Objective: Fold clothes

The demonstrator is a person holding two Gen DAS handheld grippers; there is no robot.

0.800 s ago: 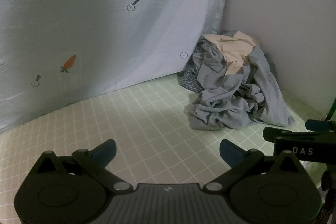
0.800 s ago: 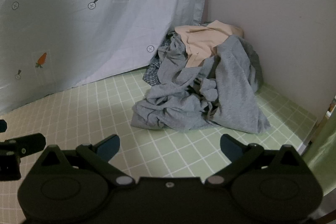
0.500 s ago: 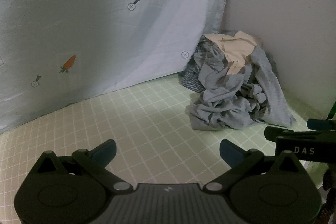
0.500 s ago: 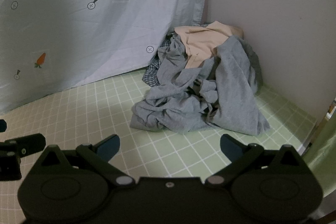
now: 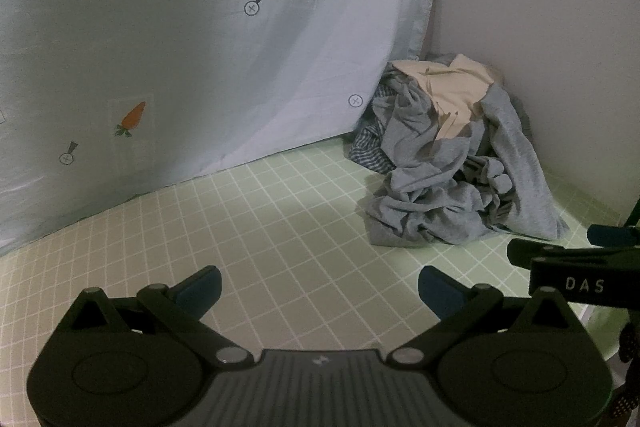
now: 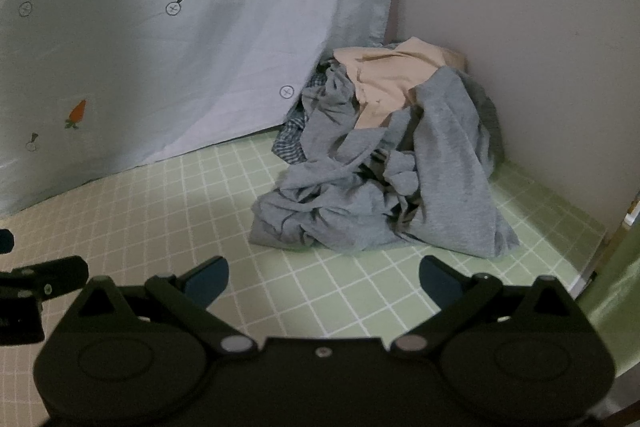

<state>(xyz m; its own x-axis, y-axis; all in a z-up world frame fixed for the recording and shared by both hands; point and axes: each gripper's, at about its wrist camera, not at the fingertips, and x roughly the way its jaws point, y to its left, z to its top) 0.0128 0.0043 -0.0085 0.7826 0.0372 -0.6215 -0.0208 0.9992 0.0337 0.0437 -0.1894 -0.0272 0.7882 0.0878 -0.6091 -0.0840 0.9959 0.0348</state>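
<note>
Both the left gripper [image 5: 318, 287] and right gripper [image 6: 323, 279] stay spread, empty, edging closer to the clothes pile [image 6: 384, 183] at one o'clock; folding hasn't begun.

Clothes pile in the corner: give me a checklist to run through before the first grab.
1. Left tongs open and empty: ok.
2. Right tongs open and empty: ok.
3. Clothes pile in view of both cameras: ok.
4. Bare green checked mat in front of the pile for laying a piece flat: ok.
5. One piece easy to pick alone: not ok; the grey clothes are tangled, with a beige piece on top and a checked one underneath.
6. Number of pieces in the pile: cannot tell.
</note>
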